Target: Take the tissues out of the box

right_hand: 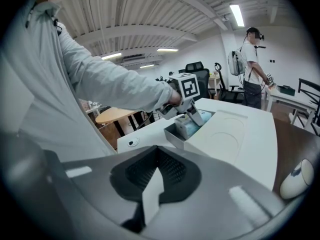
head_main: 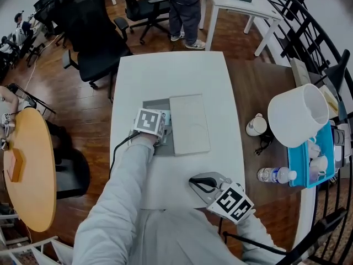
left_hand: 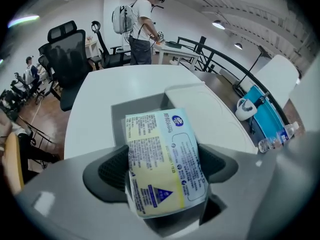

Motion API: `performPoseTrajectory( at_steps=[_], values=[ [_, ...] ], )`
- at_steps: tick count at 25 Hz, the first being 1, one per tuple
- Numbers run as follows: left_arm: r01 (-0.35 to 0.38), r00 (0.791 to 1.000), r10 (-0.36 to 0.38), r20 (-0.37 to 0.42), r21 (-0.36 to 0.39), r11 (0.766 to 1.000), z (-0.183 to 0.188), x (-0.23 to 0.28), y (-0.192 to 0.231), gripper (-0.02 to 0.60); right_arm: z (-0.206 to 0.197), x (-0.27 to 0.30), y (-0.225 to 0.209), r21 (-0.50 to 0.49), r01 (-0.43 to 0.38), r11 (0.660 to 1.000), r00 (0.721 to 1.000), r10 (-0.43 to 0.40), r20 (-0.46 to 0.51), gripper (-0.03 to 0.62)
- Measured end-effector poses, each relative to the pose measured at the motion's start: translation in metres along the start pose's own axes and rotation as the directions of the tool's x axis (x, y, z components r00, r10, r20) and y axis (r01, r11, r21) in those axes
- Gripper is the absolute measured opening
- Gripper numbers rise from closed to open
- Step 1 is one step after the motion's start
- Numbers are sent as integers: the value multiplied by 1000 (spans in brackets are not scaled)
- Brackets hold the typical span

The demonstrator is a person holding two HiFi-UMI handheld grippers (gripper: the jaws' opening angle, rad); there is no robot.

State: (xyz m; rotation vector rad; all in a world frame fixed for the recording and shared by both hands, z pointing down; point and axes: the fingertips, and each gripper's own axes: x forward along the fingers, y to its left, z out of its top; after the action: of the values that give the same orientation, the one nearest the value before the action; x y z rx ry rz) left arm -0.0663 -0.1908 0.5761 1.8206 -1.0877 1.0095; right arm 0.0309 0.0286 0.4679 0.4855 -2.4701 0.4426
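An open grey box [head_main: 156, 105] sits mid-table, with its pale lid [head_main: 189, 123] lying beside it on the right. My left gripper [head_main: 161, 130] is over the box, shut on a pale blue and yellow tissue pack [left_hand: 162, 156]. In the left gripper view the pack stands between the jaws, above the box [left_hand: 135, 109] and lid [left_hand: 205, 111]. My right gripper [head_main: 199, 183] rests near the table's front edge, shut and empty; its pads [right_hand: 152, 181] meet. In the right gripper view the pack [right_hand: 192, 125] is at the box [right_hand: 172, 136] under the left gripper [right_hand: 186, 95].
Right of the white table [head_main: 165, 70], a brown surface holds a white lampshade [head_main: 298, 115], a small white pot [head_main: 256, 126], a water bottle [head_main: 276, 175] and a teal tray [head_main: 300, 162]. A black office chair [head_main: 94, 32] stands at the far left corner, a round wooden table [head_main: 30, 170] to the left, and a person [head_main: 185, 10] beyond.
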Motion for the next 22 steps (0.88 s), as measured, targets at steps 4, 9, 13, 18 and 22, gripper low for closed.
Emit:
performPoseTrajectory(
  at_steps=[4,9,13,18,22],
  values=[
    [0,1000,-1,-29,-9,1000,-5,-4,1,410,-1,0,1,0,-1,1000,1000,1,-3,2],
    [31,999,-31,4,5,999,-3,-16,-1,396,1,1,2,-2,-2,1000,1000,2,0,2],
    [57,993,-67,96,103,993,12,-67,-10,396,8,-2,0,-1,9,1000,1000,-9,23,2],
    [65,982,-120,143,340,938,-2,-160,-34,397,19,-8,-3,-3,17,1000,999,-17,50,2],
    [117,983,-178,47,585,802,-65,-188,-63,399,22,-9,0,-16,21,1000,998,-20,53,2]
  ],
)
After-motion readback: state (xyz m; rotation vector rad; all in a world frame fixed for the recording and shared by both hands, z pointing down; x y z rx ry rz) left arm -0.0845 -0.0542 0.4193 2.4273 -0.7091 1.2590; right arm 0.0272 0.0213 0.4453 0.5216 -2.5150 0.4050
